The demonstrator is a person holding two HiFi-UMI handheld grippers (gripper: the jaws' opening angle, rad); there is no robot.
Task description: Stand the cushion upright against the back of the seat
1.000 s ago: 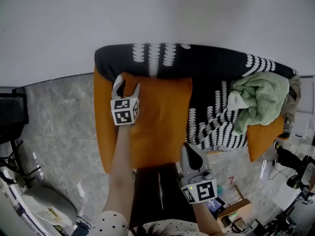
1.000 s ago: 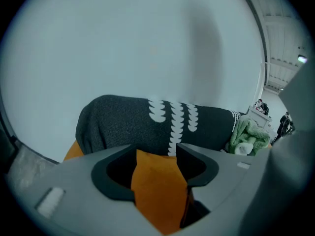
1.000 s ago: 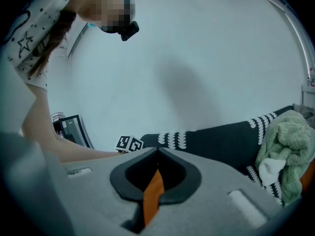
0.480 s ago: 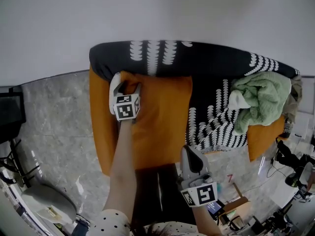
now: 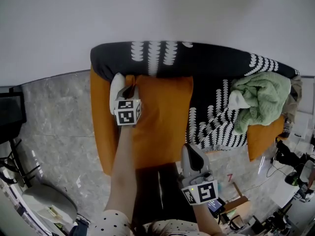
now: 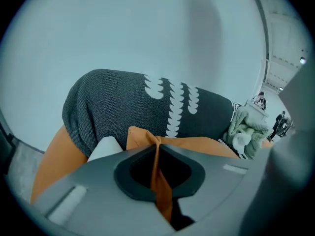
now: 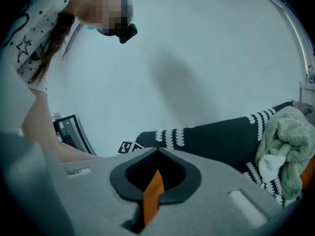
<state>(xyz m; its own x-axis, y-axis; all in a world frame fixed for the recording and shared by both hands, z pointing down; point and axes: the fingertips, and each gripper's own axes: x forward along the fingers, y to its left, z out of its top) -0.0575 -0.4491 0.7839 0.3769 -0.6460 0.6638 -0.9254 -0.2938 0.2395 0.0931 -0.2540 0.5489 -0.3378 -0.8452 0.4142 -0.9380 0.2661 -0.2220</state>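
Observation:
An orange cushion (image 5: 160, 114) lies flat on the sofa seat, in front of the black, white-patterned seat back (image 5: 197, 58). My left gripper (image 5: 127, 87) is at the cushion's far left corner. Its jaws have just been closing and now pinch a fold of the orange fabric (image 6: 158, 181), as the left gripper view (image 6: 156, 145) shows. My right gripper (image 5: 190, 151) is at the cushion's near right corner, shut on a strip of orange fabric (image 7: 153, 193) that shows between the jaws (image 7: 157, 155). The cushion's corner (image 6: 142, 136) rises just ahead of the left jaws.
A crumpled green blanket (image 5: 260, 100) lies on the right of the sofa, also in the right gripper view (image 7: 288, 141). The sofa's orange upholstery (image 5: 102, 127) shows at the left arm. Grey marble floor (image 5: 59, 127) surrounds it, with clutter at the lower right (image 5: 290, 176). A white wall (image 5: 157, 14) stands behind.
The left gripper came down onto the cushion's far left corner and its jaws went from open to shut on the fabric. The right gripper stayed put.

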